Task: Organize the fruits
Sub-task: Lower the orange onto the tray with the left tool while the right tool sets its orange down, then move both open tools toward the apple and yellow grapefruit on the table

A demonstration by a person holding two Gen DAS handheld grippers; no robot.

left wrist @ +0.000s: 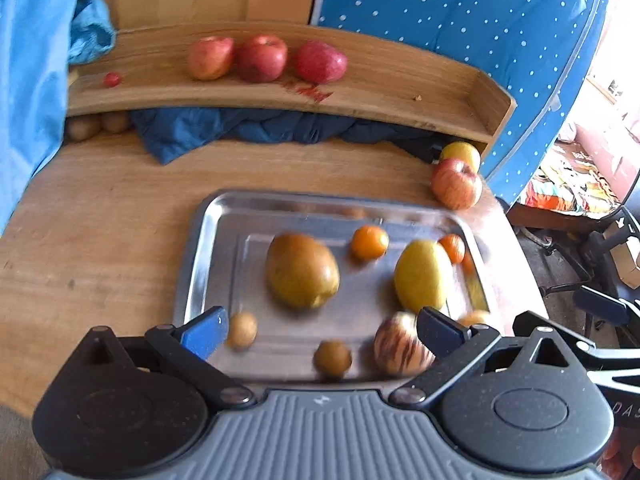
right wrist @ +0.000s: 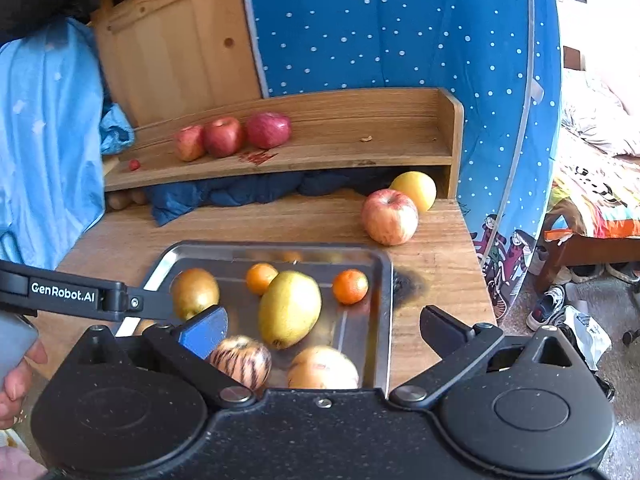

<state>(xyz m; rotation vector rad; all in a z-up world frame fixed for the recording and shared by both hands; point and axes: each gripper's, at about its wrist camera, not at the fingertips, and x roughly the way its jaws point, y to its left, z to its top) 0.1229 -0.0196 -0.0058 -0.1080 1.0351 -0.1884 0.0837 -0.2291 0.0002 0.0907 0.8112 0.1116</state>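
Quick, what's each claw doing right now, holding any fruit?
Left claw: open, holding nothing, above the metal tray.
Right claw: open, holding nothing.

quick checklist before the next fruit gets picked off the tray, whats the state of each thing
1. Left gripper open and empty: ok, jaws wide, nothing between them.
2. Right gripper open and empty: ok, jaws wide, nothing held.
3. Fruit left on the tray: ok, a yellow pear, a brown pear, a striped apple and two oranges are among them.
4. Room on the shelf: ok, three red apples sit left of the middle, the right part is bare.
5. Left view sharp enough to aim: not ok, the tray fruit is blurred.
6. Grippers apart from each other: cannot tell, the left one's arm crosses the tray's left edge in the right view.
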